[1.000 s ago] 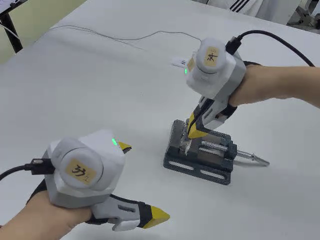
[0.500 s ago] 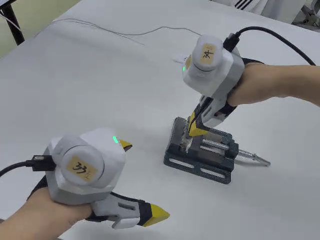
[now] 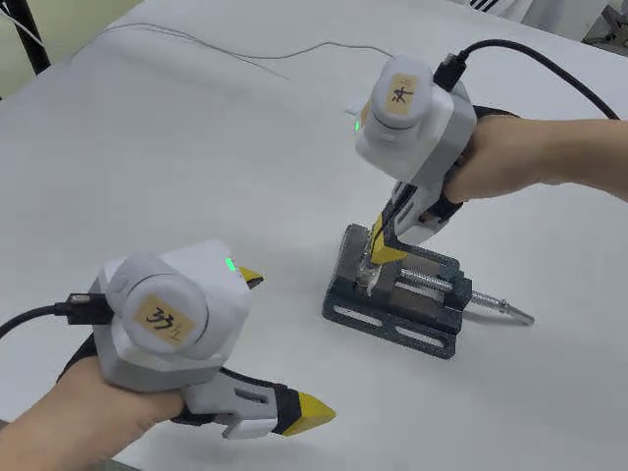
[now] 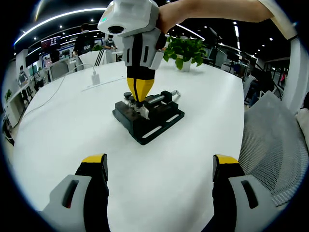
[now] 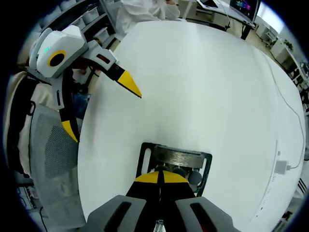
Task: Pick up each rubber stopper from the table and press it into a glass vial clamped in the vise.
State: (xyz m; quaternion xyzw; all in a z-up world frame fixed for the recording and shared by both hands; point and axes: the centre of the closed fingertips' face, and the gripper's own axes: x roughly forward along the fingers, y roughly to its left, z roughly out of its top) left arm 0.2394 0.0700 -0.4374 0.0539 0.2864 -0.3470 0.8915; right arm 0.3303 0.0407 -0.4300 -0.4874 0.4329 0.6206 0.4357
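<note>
Just below right gripper point(image 3: 376, 261) fingers point(image 3: 386, 253), vial point(image 3: 366, 280).

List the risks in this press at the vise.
1. The right gripper, shut, stands tilted over a glass vial; a skewed push might crack it.
2. The vise looks unfastened on the table, and the left gripper hangs open away from it, so it might slide.
</note>
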